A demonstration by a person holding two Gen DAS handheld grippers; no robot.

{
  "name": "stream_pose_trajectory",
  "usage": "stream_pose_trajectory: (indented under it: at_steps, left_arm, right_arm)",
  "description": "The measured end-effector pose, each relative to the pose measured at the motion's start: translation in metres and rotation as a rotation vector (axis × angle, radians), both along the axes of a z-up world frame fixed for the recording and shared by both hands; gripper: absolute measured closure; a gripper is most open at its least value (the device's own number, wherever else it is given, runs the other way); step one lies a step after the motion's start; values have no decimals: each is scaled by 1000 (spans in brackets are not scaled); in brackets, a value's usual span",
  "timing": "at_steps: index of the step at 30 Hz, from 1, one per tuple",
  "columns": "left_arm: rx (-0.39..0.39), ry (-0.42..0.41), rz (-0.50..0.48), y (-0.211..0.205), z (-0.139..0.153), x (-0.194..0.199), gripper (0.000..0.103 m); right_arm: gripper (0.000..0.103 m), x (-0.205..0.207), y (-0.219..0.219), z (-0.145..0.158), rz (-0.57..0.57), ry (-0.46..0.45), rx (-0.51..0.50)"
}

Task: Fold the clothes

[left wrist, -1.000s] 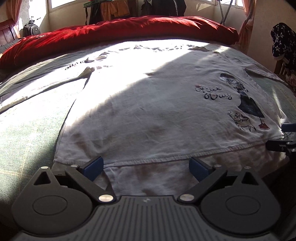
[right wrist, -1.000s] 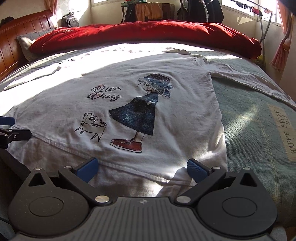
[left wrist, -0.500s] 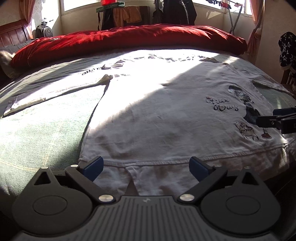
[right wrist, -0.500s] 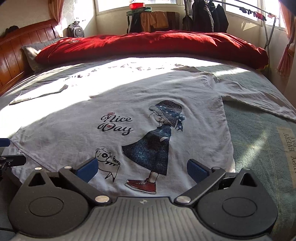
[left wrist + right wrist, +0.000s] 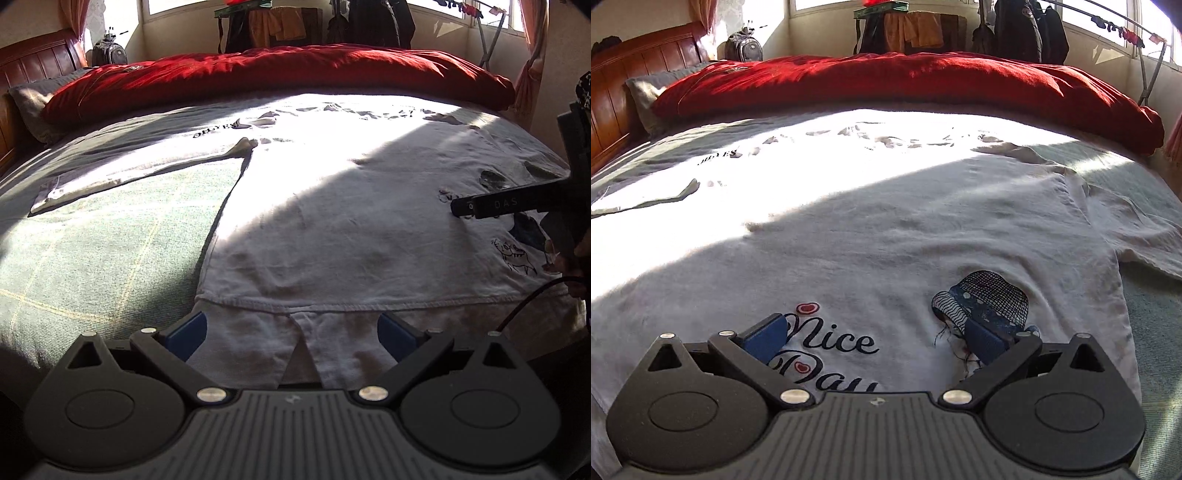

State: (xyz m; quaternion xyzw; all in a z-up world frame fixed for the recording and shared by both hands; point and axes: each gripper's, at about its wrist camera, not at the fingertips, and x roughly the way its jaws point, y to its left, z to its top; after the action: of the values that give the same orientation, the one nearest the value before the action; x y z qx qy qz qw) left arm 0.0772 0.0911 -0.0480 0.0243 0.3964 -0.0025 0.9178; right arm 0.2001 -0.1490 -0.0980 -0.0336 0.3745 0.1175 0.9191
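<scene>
Just ahead of left gripper (image 5: 291,334) fingers, shirt (image 5: 332,229) hem, crosswise; both grippers spread, empty, right gripper (image 5: 875,341) over print.

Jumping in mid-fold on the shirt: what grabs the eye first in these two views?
A white T-shirt lies spread flat across the bed, half in hard sunlight, with a "Nice Day" print and a drawn girl in a hat right ahead of the open right hand-held gripper. Behind it a red quilt is bunched along the far side. The left hand-held gripper, also open, sits at the shirt's hem.
</scene>
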Motion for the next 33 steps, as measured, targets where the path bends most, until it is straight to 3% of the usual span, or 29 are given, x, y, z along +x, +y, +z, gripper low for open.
stream_pose_trajectory:
  at_steps: [8,12,17,20,23,27,33]
  left_arm:
    - [-7,12,-35,-15,-4,17,4]
    - [-7,1,-56,-21,5,30,4]
    - [-41,-12,-88,-25,30,64,4]
    - [-119,-3,-109,-32,49,102,4]
    - [-218,14,-158,-51,61,155,4]
    - [-266,42,-255,-112,62,237,4]
    - [-300,102,-448,-222,40,352,4]
  right_arm:
    - [0,-77,-5,3,93,16,24]
    - [0,-61,-15,21,104,-7,69]
    - [0,-7,-26,30,96,-94,10]
    - [0,18,-37,15,64,-51,27]
    - [0,16,-46,0,74,-18,61]
    - [0,2,-47,3,149,-62,34]
    - [0,4,-74,10,55,-75,36]
